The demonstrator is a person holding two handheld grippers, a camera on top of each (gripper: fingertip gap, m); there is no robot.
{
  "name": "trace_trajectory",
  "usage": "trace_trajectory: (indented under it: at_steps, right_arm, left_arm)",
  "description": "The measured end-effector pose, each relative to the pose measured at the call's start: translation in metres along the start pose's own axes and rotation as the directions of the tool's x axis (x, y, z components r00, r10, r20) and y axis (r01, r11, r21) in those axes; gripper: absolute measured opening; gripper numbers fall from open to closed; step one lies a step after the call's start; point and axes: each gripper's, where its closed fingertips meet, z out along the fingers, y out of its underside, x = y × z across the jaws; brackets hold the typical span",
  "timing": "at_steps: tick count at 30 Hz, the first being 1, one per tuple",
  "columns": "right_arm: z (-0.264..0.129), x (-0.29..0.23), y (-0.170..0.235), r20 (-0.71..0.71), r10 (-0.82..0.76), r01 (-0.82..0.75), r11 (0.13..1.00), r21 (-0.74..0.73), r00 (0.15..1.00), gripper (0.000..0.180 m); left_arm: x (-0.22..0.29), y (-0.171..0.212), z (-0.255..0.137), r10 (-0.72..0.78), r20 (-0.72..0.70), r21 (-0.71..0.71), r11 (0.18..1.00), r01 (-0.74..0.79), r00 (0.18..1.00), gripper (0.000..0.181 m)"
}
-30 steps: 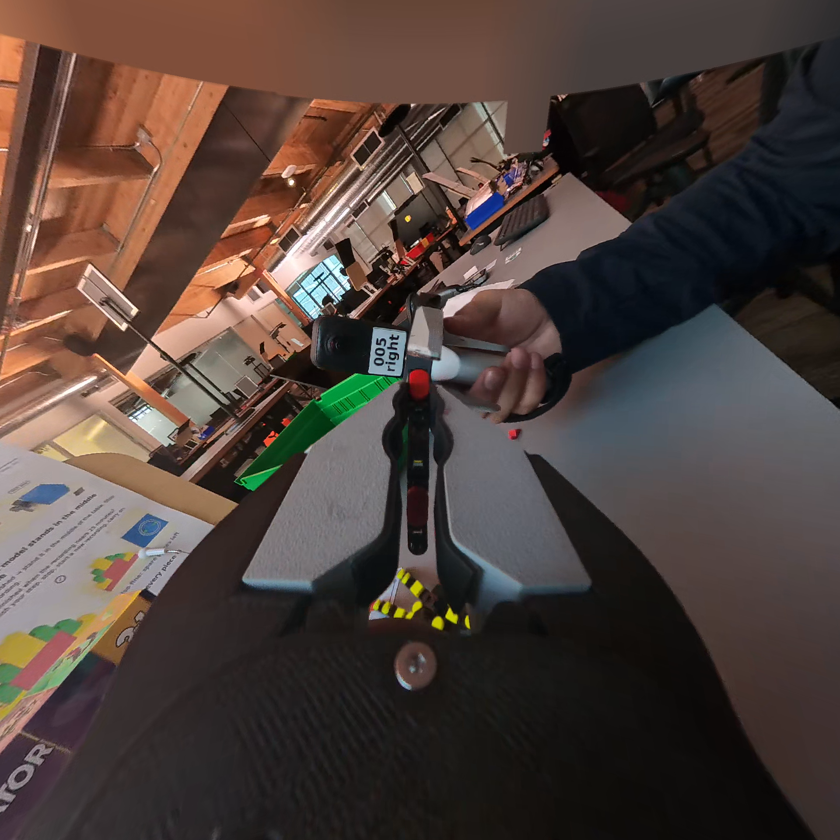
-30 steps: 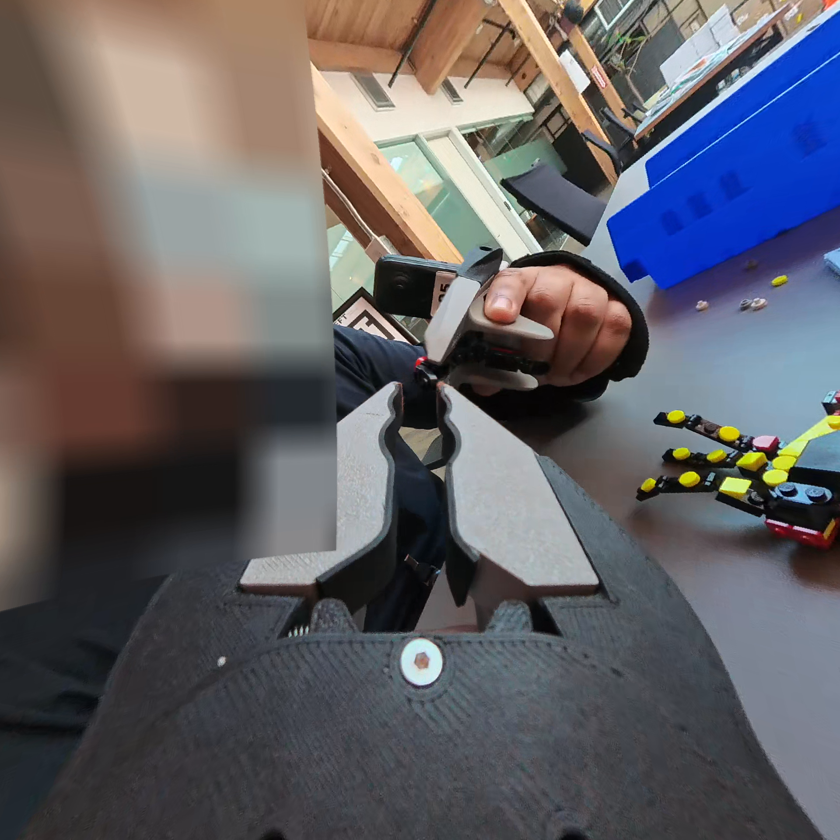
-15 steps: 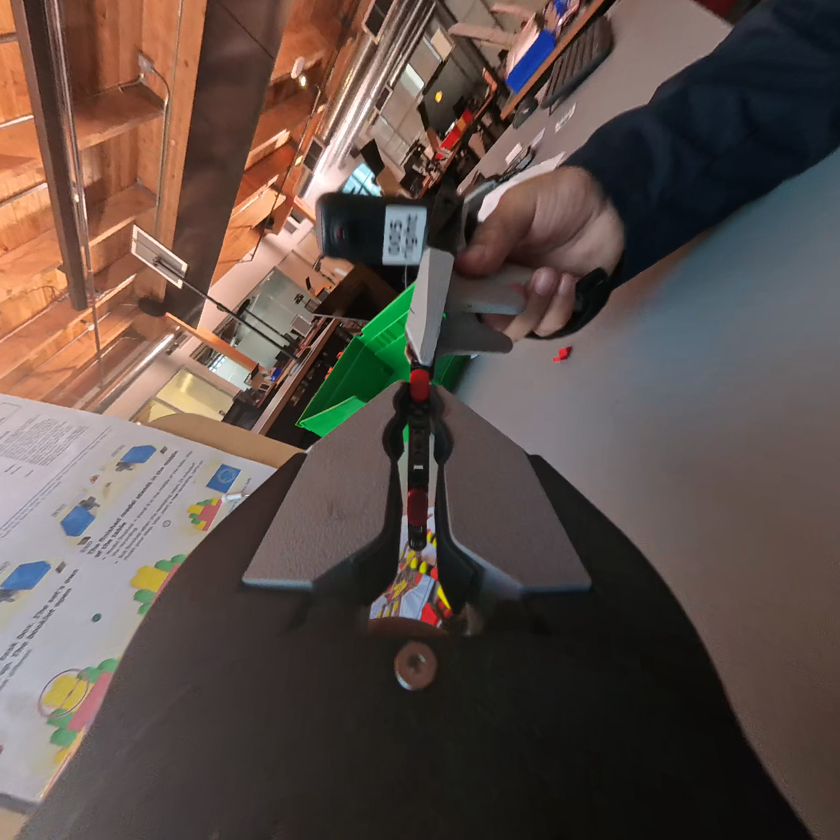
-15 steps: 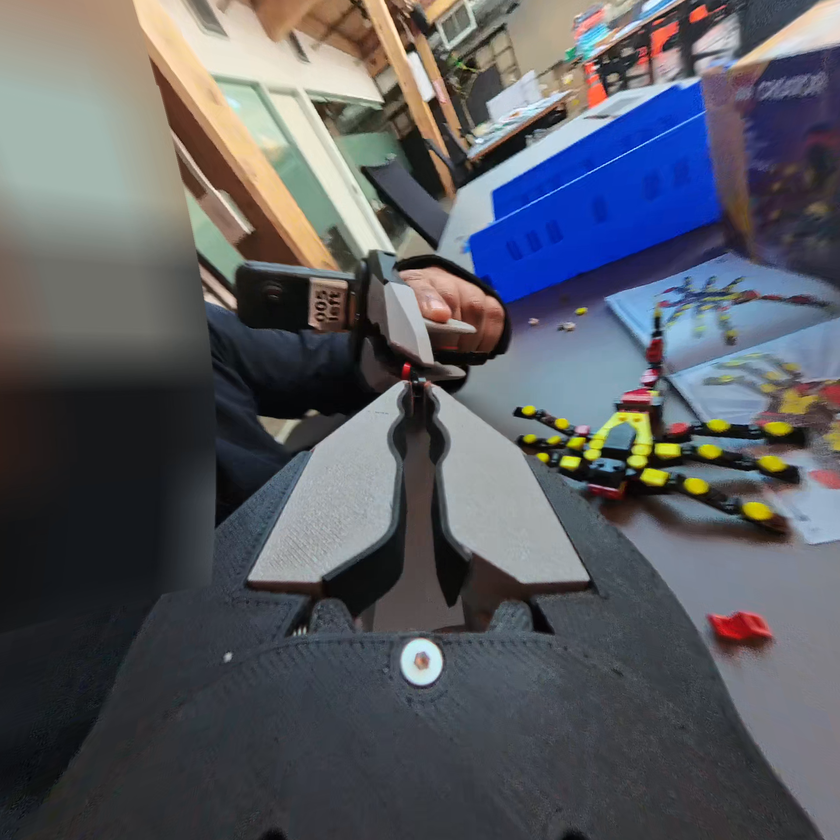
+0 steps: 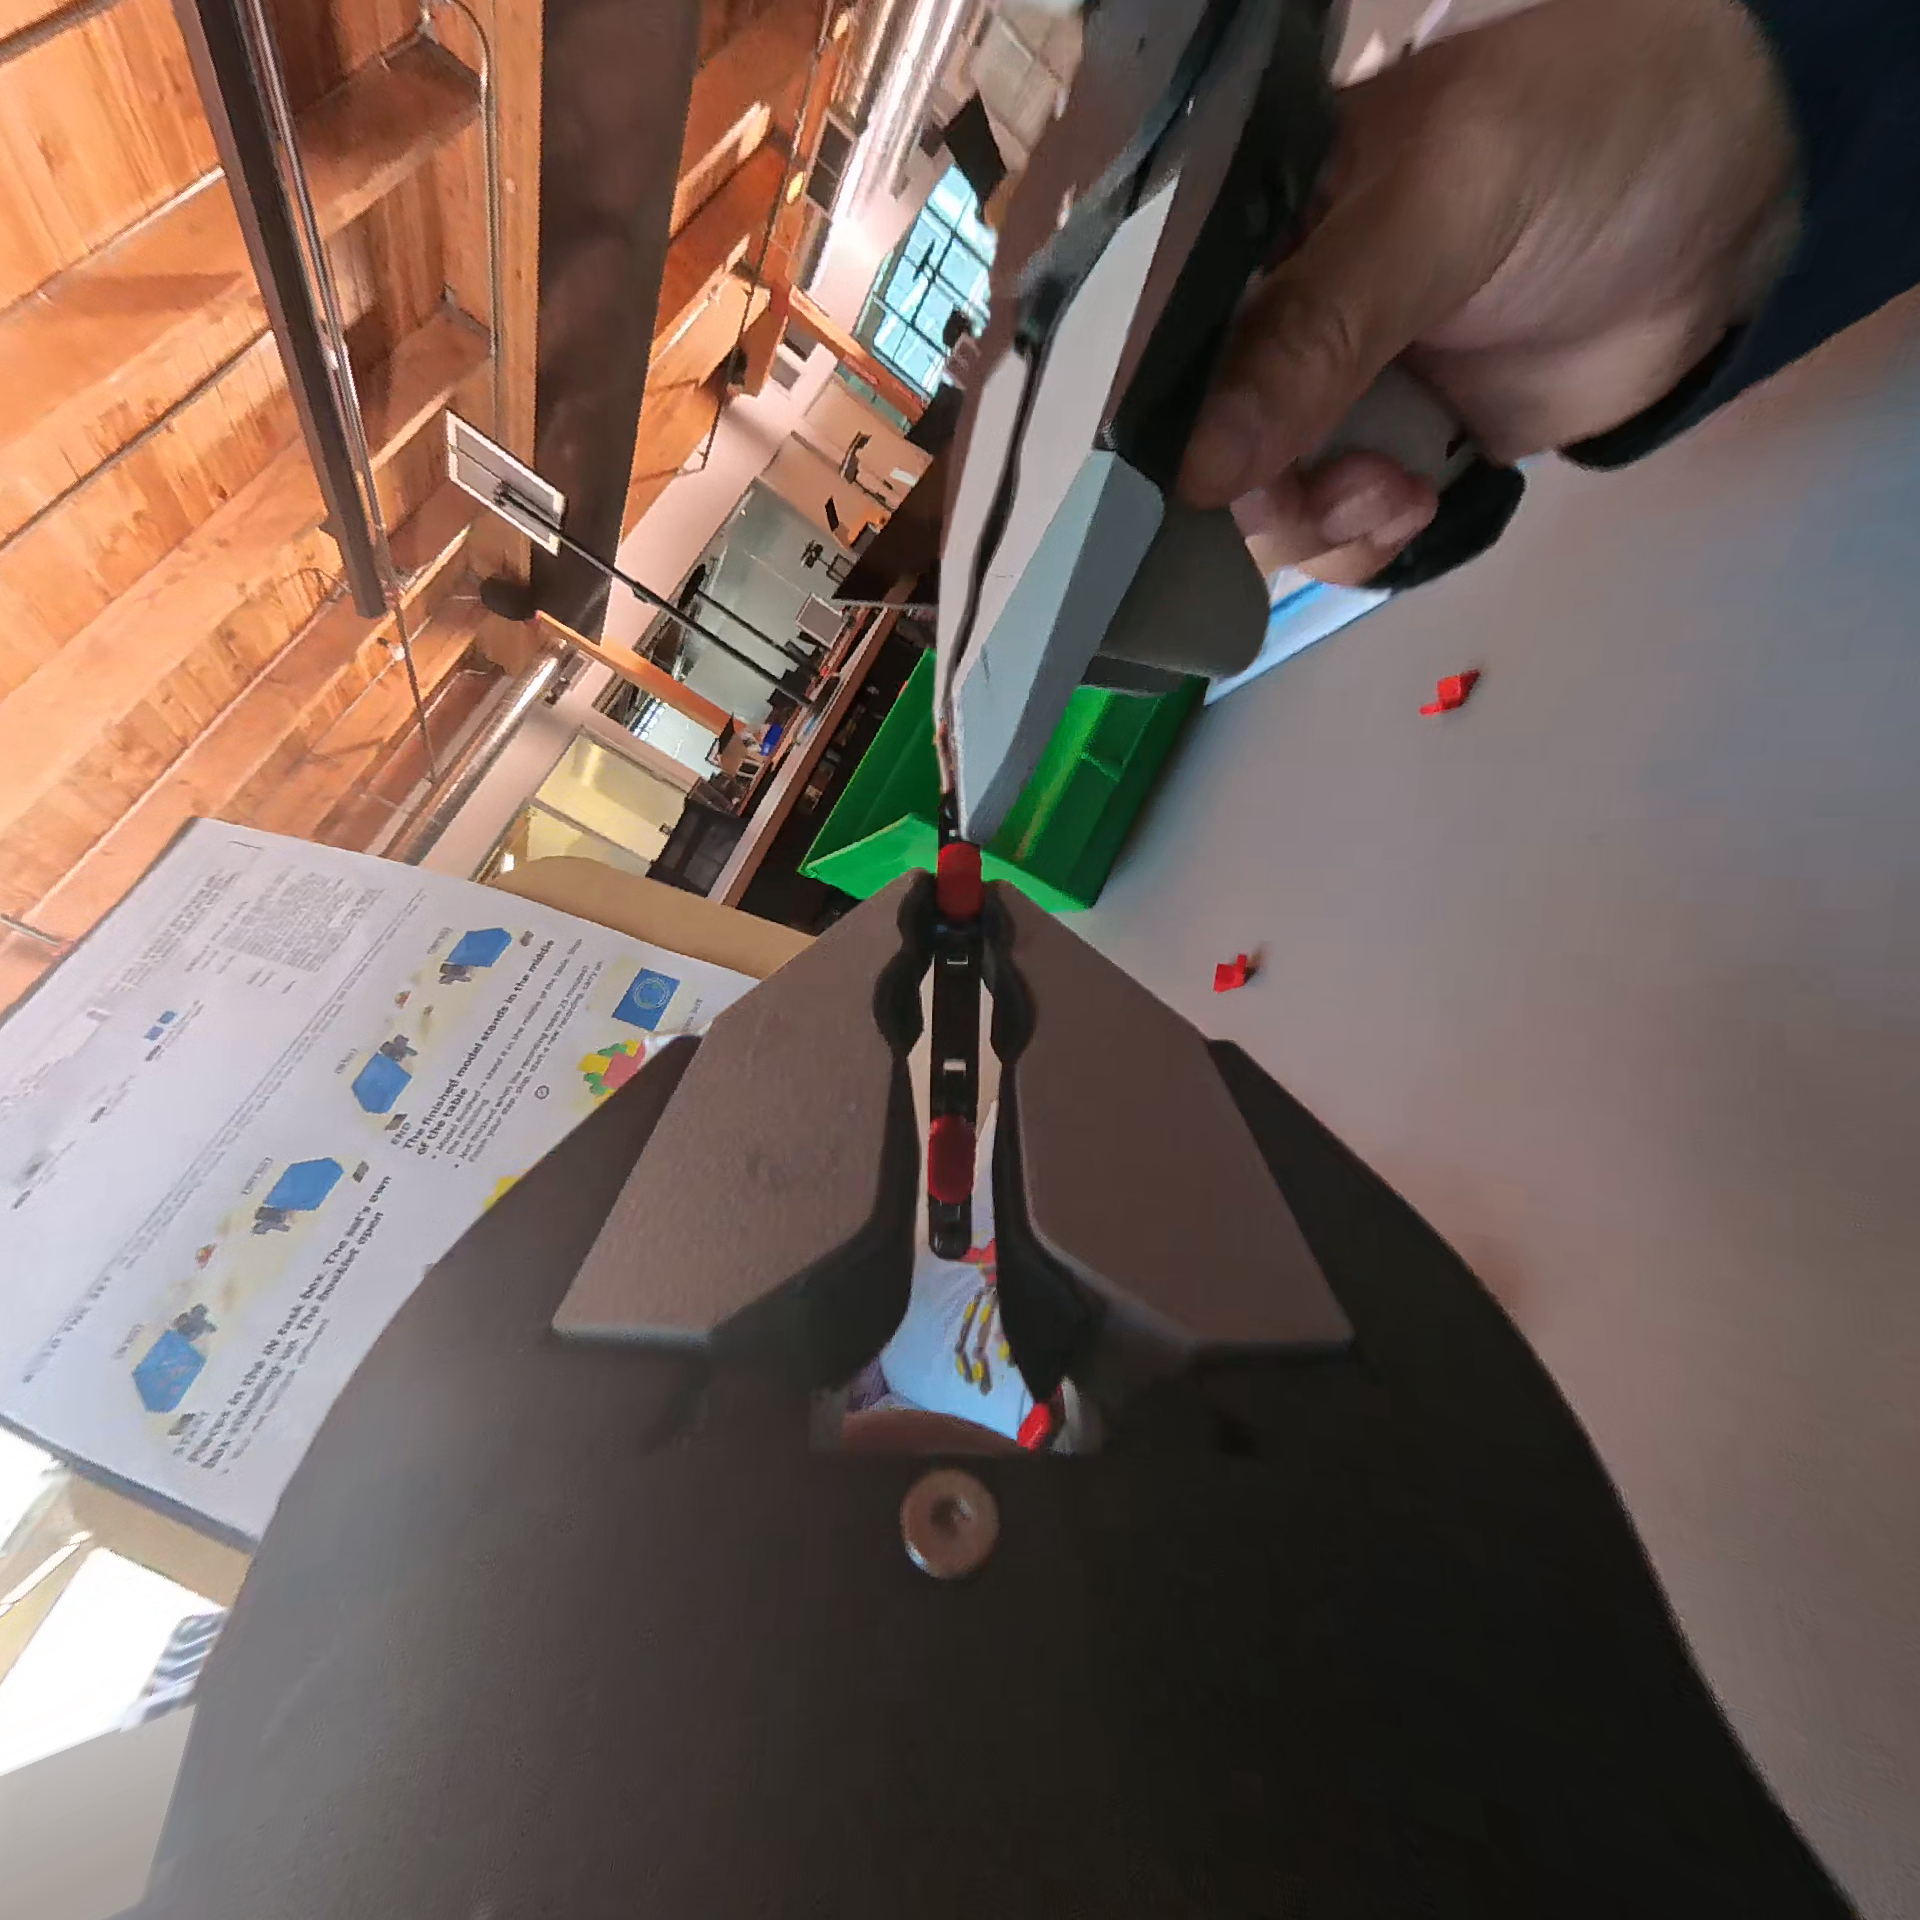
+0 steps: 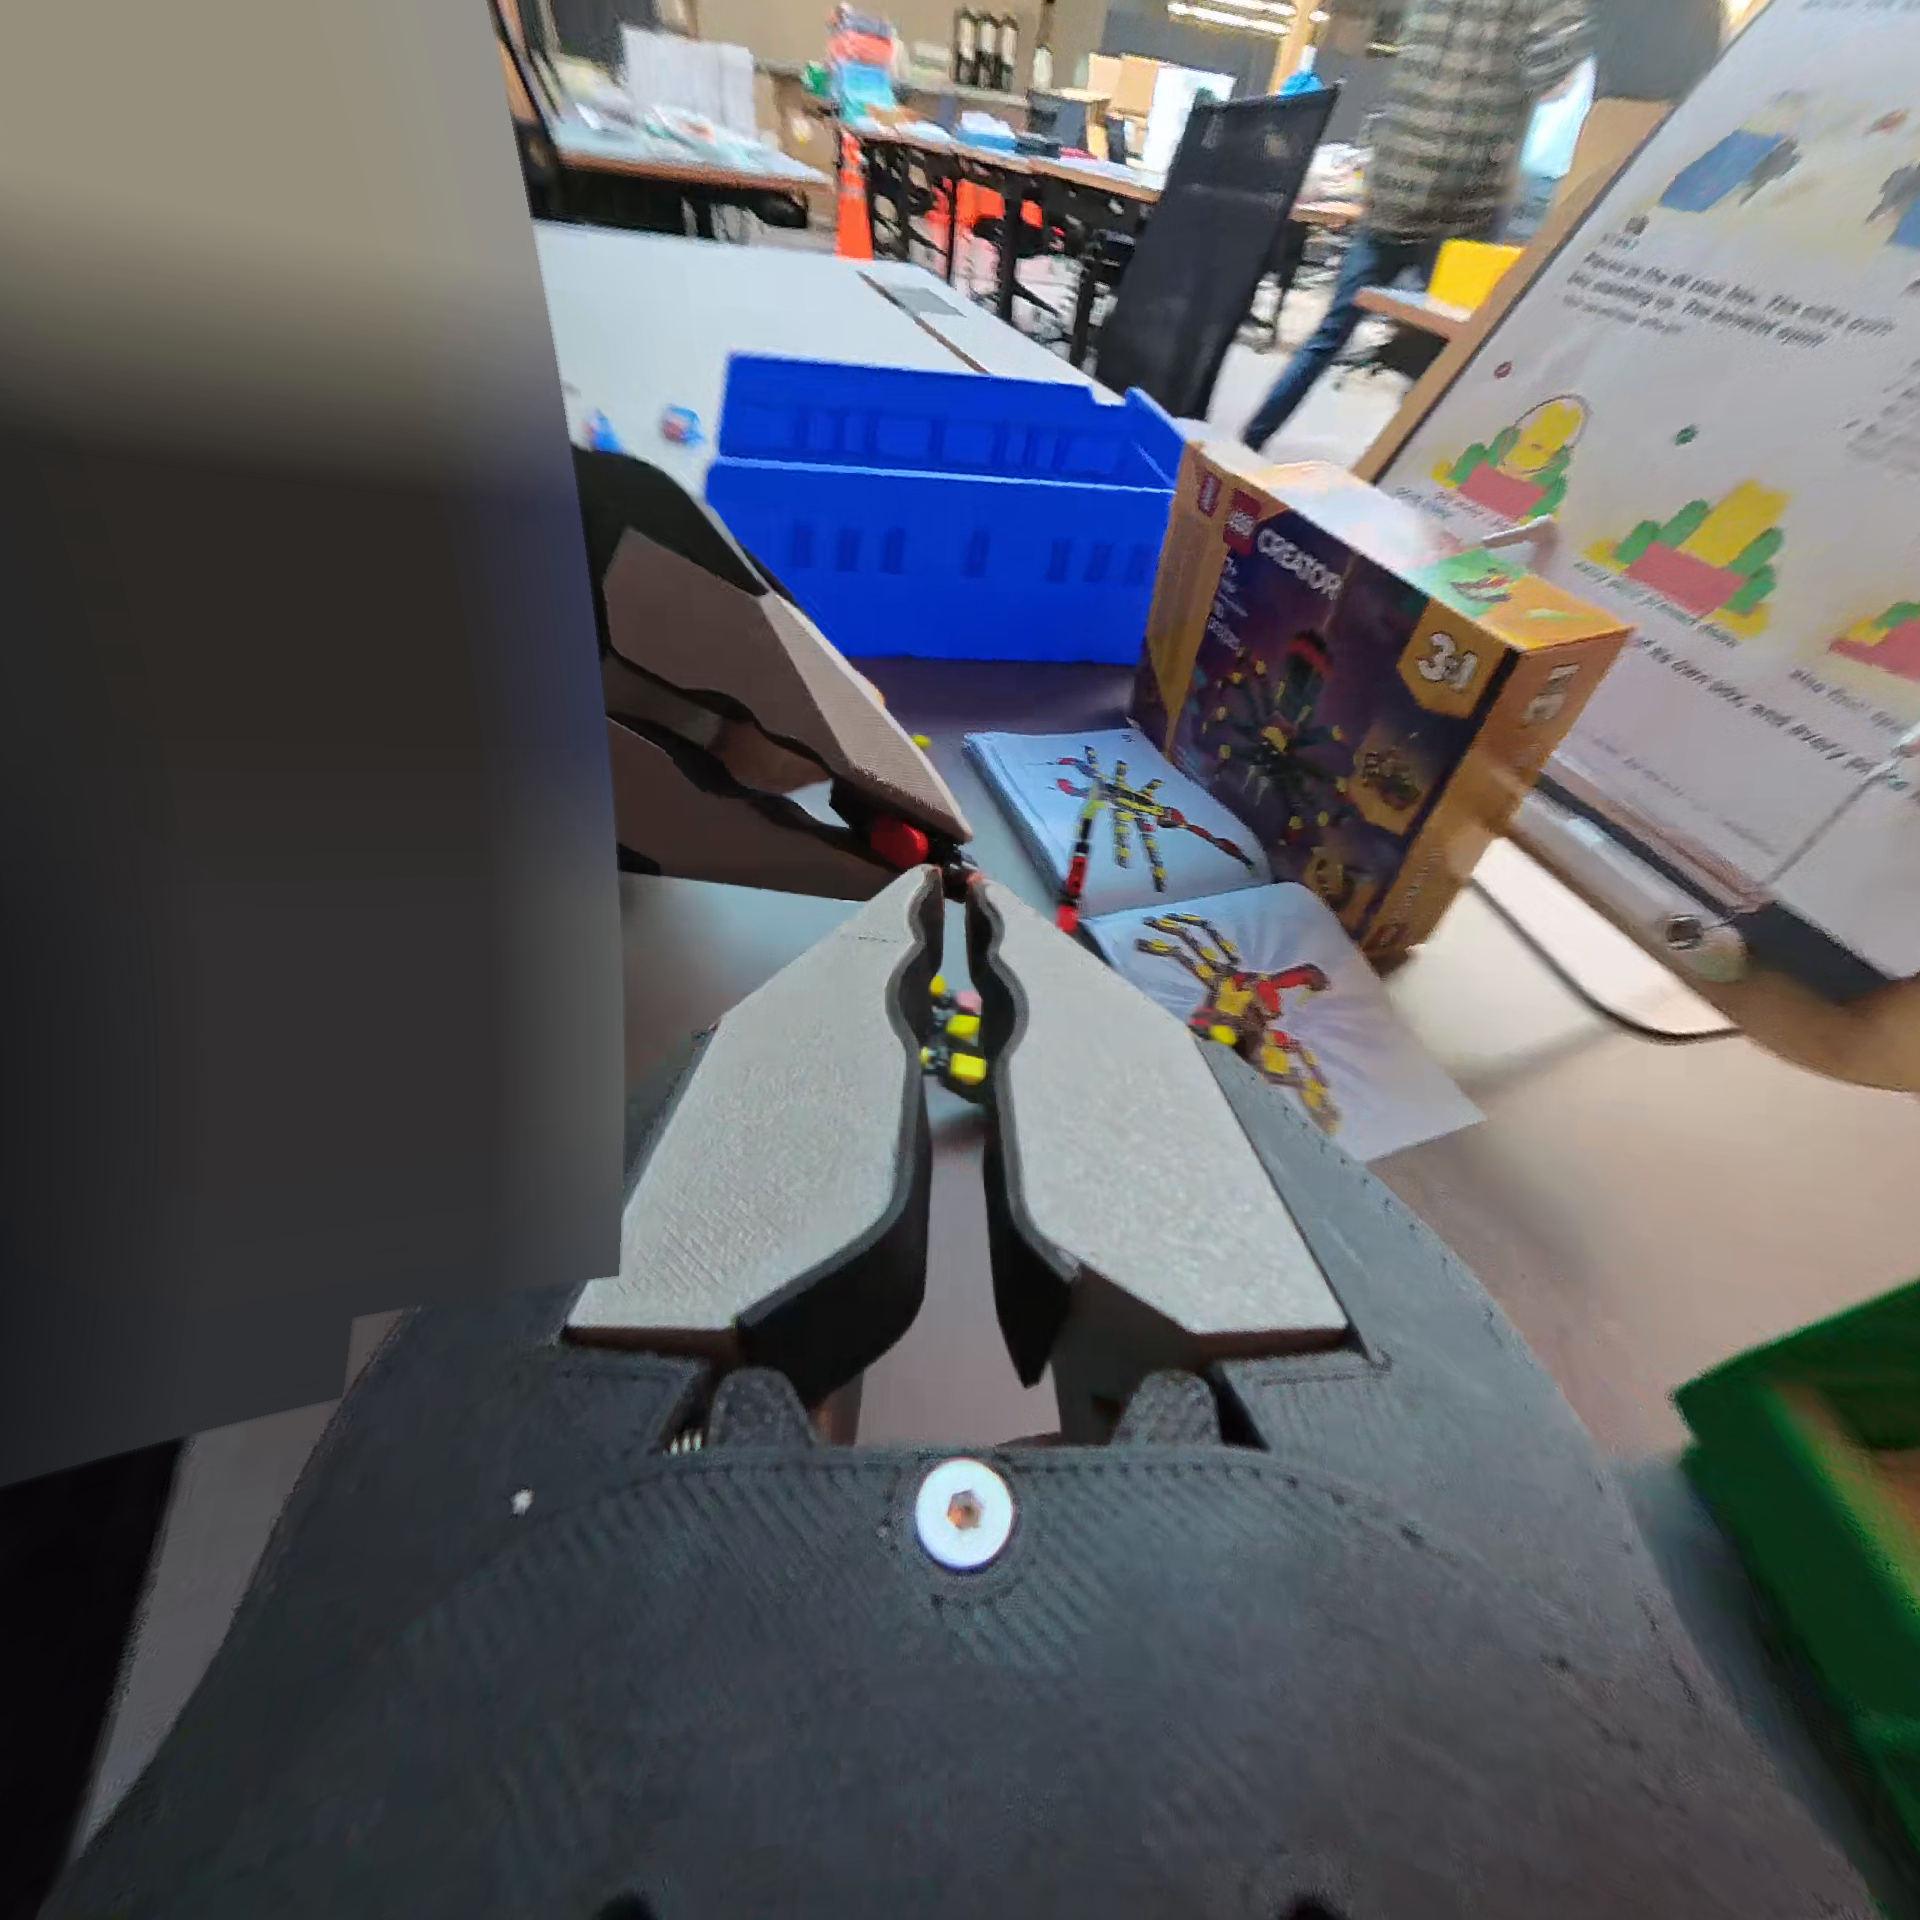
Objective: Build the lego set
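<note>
Left gripper (image 5: pixel 954 914) fingers pinch a black lego leg (image 5: pixel 951 1049); right gripper (image 6: pixel 956 899) fingers nearly pressed together, nipping its red tip (image 5: pixel 958 871).

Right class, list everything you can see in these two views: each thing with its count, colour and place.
Leg piece: one, black with red studs, clamped in left hand-held gripper.
Loose bricks: two, red, on grey table.
Bin: one, green, behind the tips.
Bin: one, blue, far side.
Set box: one, orange-purple, upright.
Booklet: one, open, flat.
Poster board: one, white, leaning.
Left hand-held gripper: shut.
Right hand-held gripper: nearly closed, tip meeting the piece.
</note>
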Motion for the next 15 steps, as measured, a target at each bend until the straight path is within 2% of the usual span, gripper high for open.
trace_trajectory:
  at_steps: [3, 5, 8, 12, 15]
  right_arm:
    - [-0.004, -0.004, -0.006, 0.153, 0.164, -0.175, 0.983, 0.061, 0.975, 0.000]
    - [-0.006, -0.007, -0.008, 0.209, 0.199, -0.217, 0.974, 0.071, 0.958, 0.000]
    - [-0.007, -0.009, -0.011, 0.250, 0.223, -0.250, 0.965, 0.082, 0.942, 0.000]
    - [-0.003, -0.007, -0.004, 0.270, 0.273, -0.298, 0.953, 0.056, 0.924, 0.000]
    - [-0.005, -0.009, -0.007, 0.341, 0.333, -0.374, 0.925, 0.061, 0.879, 0.001]
  left_arm:
    - [-0.001, -0.007, -0.002, -0.087, -0.027, 0.055, 0.995, 0.088, 0.996, 0.005]
    - [-0.002, -0.010, -0.003, -0.125, -0.045, 0.082, 0.988, 0.128, 0.991, 0.004]
    - [-0.003, -0.013, -0.005, -0.158, -0.062, 0.111, 0.980, 0.164, 0.985, 0.004]
    - [0.000, -0.008, -0.004, -0.115, -0.058, 0.090, 0.989, 0.120, 0.992, 0.004]
    - [-0.001, -0.012, -0.005, -0.117, -0.049, 0.107, 0.987, 0.122, 0.992, 0.004]
